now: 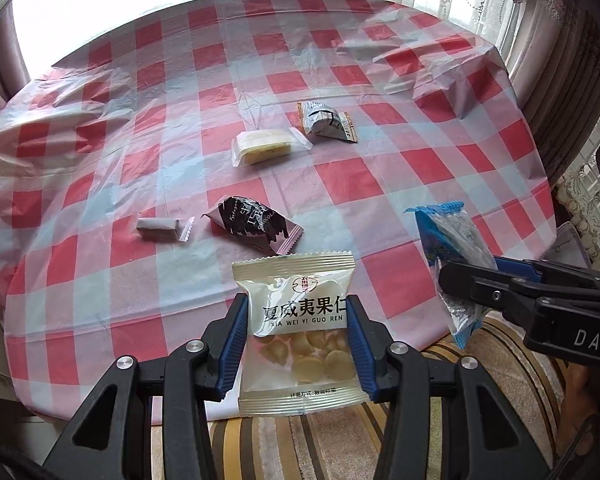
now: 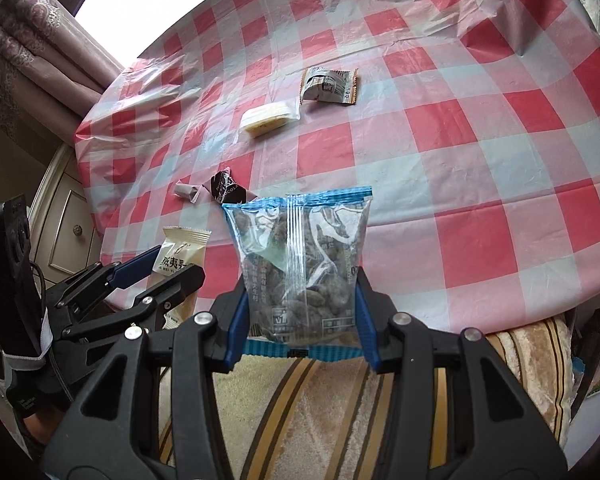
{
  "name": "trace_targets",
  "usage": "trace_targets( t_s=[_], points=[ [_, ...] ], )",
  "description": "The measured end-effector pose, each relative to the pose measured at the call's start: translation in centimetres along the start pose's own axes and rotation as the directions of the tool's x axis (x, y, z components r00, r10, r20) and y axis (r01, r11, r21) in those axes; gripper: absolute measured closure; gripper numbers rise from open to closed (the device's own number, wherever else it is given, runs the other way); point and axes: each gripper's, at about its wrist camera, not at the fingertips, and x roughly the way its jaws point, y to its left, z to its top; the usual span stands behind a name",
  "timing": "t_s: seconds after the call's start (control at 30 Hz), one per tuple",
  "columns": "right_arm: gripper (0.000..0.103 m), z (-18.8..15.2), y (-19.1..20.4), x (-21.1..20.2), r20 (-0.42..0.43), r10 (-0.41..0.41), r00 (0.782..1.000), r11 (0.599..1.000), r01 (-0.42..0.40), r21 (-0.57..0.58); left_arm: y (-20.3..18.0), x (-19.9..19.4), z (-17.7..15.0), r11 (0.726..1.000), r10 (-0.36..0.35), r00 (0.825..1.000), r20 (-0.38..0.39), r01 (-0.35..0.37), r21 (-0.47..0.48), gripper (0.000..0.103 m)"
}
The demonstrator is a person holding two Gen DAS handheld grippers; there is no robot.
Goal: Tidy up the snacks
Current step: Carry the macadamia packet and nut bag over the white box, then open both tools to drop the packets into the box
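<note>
Already the left gripper pinches a macadamia packet and the right gripper a blue-edged nut packet; four wrapped snacks beyond them await sorting.

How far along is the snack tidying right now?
Done: nothing looks sorted yet. In hand: the left gripper holds a cream nut packet; the right gripper holds a blue-edged packet. Left: four snacks lie loose on the checked cloth: black chocolate, small grey packet, yellow cake, grey wrapper.
</note>
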Motion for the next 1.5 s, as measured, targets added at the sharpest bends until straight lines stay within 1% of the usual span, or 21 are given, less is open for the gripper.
trace_targets(
  t_s=[0.13, 0.3, 0.4, 0.57, 0.7, 0.93, 1.03, 1.13, 1.17, 1.23, 1.27, 1.3, 1.33, 1.37, 1.5],
  points=[
    [0.053, -0.3, -2.3, -1.7, 0.033, 0.011, 0.999, 0.999, -0.013, 0.046, -2.8, 0.0, 0.8, 0.999, -0.005, 1.0, 0.0, 0.005, 0.048, 0.055],
    [0.053, -1.1, -6.0, -4.1, 0.075, 0.016, 0.997, 0.993, -0.025, 0.113, -7.0, 0.2, 1.7, 0.991, -0.013, 1.0, -0.006, 0.014, 0.13, 0.055],
    [0.053, -1.7, -8.3, -5.6, 0.103, 0.011, 0.995, 0.988, -0.027, 0.153, -9.8, 0.4, 2.2, 0.983, -0.025, 1.0, -0.01, 0.027, 0.181, 0.055],
    [0.053, -3.0, -12.7, -8.1, 0.144, -0.009, 0.99, 0.971, -0.025, 0.236, -15.2, 0.7, 2.9, 0.96, -0.055, 0.998, -0.015, 0.057, 0.275, 0.055],
    [0.053, -4.2, -16.4, -9.7, 0.17, -0.049, 0.984, 0.952, -0.006, 0.306, -19.5, 1.2, 3.1, 0.932, -0.08, 0.996, -0.032, 0.086, 0.353, 0.055],
    [0.053, -6.4, -23.7, -11.1, 0.171, -0.108, 0.979, 0.892, 0.02, 0.451, -26.8, 1.9, 2.6, 0.862, -0.138, 0.987, -0.08, 0.159, 0.482, 0.055],
    [0.053, -7.0, -25.8, -11.7, 0.173, -0.136, 0.976, 0.87, 0.034, 0.492, -29.4, 2.4, 2.1, 0.834, -0.162, 0.981, -0.111, 0.196, 0.516, 0.055],
    [0.052, -7.4, -27.2, -12.0, 0.17, -0.156, 0.973, 0.855, 0.047, 0.516, -31.3, 3.0, 1.6, 0.812, -0.177, 0.974, -0.145, 0.228, 0.537, 0.055],
    [0.05, -7.3, -27.4, -11.9, 0.166, -0.165, 0.972, 0.849, 0.054, 0.525, -31.7, 3.2, 1.6, 0.808, -0.179, 0.972, -0.153, 0.234, 0.541, 0.055],
    [0.049, -7.3, -28.0, -11.9, 0.157, -0.185, 0.97, 0.839, 0.073, 0.539, -32.4, 3.4, 1.6, 0.807, -0.191, 0.968, -0.164, 0.25, 0.536, 0.053],
    [0.046, -7.3, -28.4, -11.9, 0.154, -0.191, 0.969, 0.833, 0.077, 0.548, -32.6, 3.5, 1.7, 0.805, -0.207, 0.963, -0.173, 0.268, 0.529, 0.051],
    [0.043, -7.4, -28.8, -12.0, 0.159, -0.192, 0.968, 0.83, 0.074, 0.554, -32.7, 3.7, 1.8, 0.805, -0.216, 0.958, -0.188, 0.284, 0.521, 0.048],
    [0.04, -7.4, -28.8, -12.1, 0.163, -0.193, 0.968, 0.83, 0.072, 0.554, -32.8, 3.9, 1.9, 0.807, -0.217, 0.956, -0.197, 0.289, 0.515, 0.04],
    [0.04, -7.3, -28.7, -12.2, 0.167, -0.19, 0.967, 0.833, 0.069, 0.549, -32.7, 4.0, 1.9, 0.811, -0.214, 0.957, -0.197, 0.286, 0.51, 0.036],
    [0.04, -6.8, -28.3, -12.5, 0.174, -0.197, 0.965, 0.841, 0.075, 0.536, -32.0, 4.1, 2.1, 0.831, -0.213, 0.956, -0.201, 0.286, 0.478, 0.035]
  ],
)
